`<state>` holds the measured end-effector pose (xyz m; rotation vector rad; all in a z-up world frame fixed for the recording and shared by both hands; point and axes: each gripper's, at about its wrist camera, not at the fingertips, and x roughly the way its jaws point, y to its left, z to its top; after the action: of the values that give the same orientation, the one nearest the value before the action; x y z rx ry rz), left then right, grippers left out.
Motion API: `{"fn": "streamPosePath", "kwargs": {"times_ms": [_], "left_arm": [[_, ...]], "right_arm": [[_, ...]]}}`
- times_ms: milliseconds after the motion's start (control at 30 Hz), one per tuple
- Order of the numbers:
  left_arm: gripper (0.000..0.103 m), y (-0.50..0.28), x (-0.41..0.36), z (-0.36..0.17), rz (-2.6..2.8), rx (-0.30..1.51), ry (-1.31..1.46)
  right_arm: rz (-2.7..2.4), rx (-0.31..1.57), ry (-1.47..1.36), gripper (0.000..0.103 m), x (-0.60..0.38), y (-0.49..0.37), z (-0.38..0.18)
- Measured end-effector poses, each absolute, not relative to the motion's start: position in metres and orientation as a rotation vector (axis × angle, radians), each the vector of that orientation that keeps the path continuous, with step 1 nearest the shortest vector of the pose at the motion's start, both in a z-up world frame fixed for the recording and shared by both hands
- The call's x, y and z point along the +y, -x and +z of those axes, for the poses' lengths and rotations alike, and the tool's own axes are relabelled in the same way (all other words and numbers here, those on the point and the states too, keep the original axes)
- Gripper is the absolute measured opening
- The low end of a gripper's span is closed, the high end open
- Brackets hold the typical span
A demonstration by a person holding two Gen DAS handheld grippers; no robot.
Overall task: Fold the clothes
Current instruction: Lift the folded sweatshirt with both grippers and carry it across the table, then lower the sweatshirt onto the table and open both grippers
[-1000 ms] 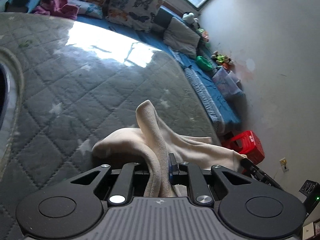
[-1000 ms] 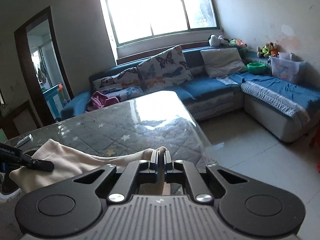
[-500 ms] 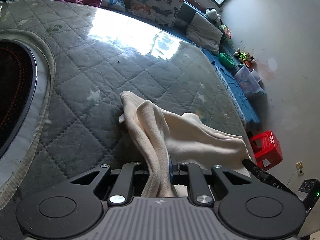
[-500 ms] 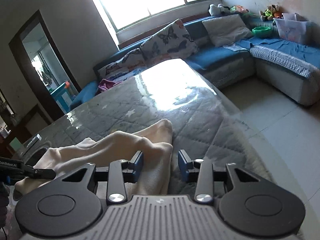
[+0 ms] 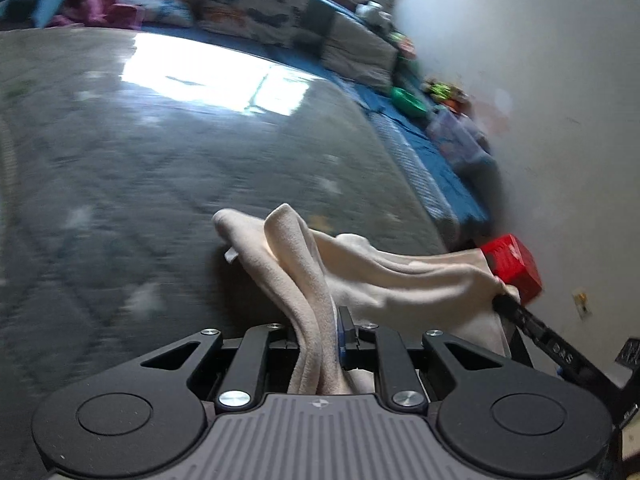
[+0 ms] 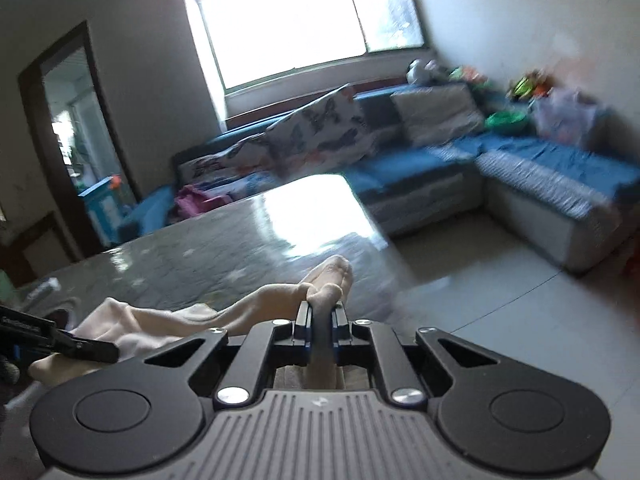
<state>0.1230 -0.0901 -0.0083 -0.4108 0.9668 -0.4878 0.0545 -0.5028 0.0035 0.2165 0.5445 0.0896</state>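
Observation:
A cream fleece garment [image 5: 360, 276] hangs stretched between both grippers above a grey quilted table cover [image 5: 140, 184]. My left gripper [image 5: 320, 328] is shut on a thick bunched fold of it, which rises between the fingers. My right gripper [image 6: 320, 316] is shut on the garment's other end [image 6: 328, 280], a rolled edge poking out past the pads. In the left wrist view the right gripper's finger [image 5: 532, 324] shows at the right, clamping the cloth. In the right wrist view the left gripper's finger [image 6: 60, 340] shows at the left.
A blue corner sofa [image 6: 520, 160] with butterfly cushions [image 6: 320, 132] runs along the wall behind the table. A red stool [image 5: 514, 268] stands on the floor by the right wall. Bare tiled floor [image 6: 500, 300] lies right of the table. A purple cloth [image 5: 100, 4] lies on the sofa.
The right gripper opened half a second ago with the cloth lying loose under it, and has closed on the garment's end again. Both views swung and are now blurred.

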Motion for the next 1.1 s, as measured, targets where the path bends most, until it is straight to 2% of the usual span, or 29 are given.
{"fn": "streamPosePath", "kwargs": {"times_ms": [200, 367, 600, 700, 1000, 1100], "left_arm": [[0.019, -0.124, -0.115, -0.014, -0.52, 0.99, 0.352], [0.034, -0.121, -0.1, -0.008, -0.469, 0.957, 0.321], [0.033, -0.109, -0.098, 0.014, -0.484, 0.883, 0.299], [0.033, -0.1, -0.114, 0.018, -0.55, 0.875, 0.267], [0.034, -0.09, -0.157, -0.002, -0.645, 0.927, 0.192], [0.034, -0.09, -0.163, -0.008, -0.654, 0.943, 0.182]], "right_arm": [[-0.034, 0.621, -0.185, 0.011, -0.523, -0.054, -0.01], [-0.072, 0.596, -0.164, 0.015, -0.521, -0.049, -0.006], [0.086, 0.571, -0.147, 0.017, -0.495, -0.062, 0.013], [0.144, 0.61, -0.177, 0.034, -0.493, -0.08, 0.014], [0.217, 0.777, -0.286, 0.034, -0.507, -0.141, 0.021], [0.252, 0.886, -0.289, 0.034, -0.503, -0.159, 0.013]]}}
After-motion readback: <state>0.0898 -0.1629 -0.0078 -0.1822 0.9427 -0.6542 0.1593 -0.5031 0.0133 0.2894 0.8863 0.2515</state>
